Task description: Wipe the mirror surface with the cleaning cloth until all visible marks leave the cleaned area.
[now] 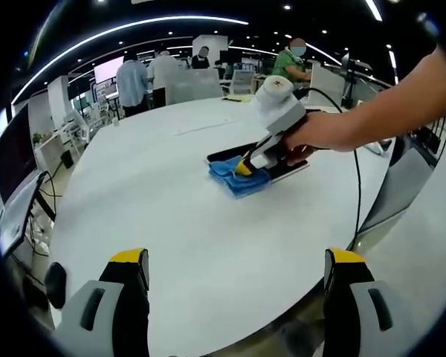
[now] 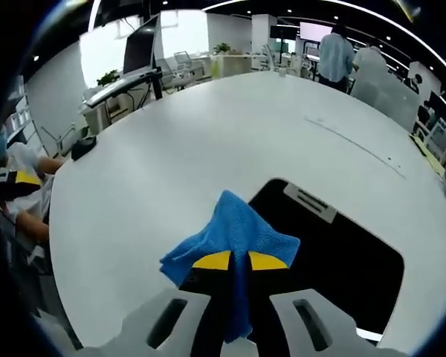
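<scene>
Left gripper view: my left gripper [image 1: 236, 279] hangs over the near edge of the white table [image 1: 149, 193], jaws spread wide and holding nothing. Across the table my right gripper [image 1: 247, 165] presses the blue cleaning cloth [image 1: 236, 177] onto the near end of the dark mirror [image 1: 291, 169].

Right gripper view: my right gripper [image 2: 238, 262] has its jaws pressed together, pinching the cloth [image 2: 230, 230], which drapes over the mirror's [image 2: 342, 260] left edge. People [image 2: 334, 56] stand far behind.
</scene>
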### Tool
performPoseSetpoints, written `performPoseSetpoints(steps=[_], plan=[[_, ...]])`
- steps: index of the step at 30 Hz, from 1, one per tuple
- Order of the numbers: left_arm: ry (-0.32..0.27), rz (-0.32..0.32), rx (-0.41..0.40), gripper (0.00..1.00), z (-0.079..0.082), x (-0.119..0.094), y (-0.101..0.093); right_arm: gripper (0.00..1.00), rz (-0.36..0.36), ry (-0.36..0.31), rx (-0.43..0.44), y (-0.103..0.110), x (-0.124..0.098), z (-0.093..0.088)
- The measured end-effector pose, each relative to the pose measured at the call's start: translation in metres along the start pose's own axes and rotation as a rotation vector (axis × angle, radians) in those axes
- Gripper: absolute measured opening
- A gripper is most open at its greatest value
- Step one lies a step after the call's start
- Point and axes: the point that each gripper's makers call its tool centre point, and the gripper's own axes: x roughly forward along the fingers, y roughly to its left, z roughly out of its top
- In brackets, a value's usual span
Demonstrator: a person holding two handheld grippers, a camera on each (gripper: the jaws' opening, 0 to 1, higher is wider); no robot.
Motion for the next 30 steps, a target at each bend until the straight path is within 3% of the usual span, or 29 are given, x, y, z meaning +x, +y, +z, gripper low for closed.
performPoseSetpoints(steps=[30], plan=[[0.007, 0.007, 0.000, 0.99, -0.002, -0.004, 0.008, 0.03, -0.008, 0.024, -0.014, -0.016, 0.014, 0.015]])
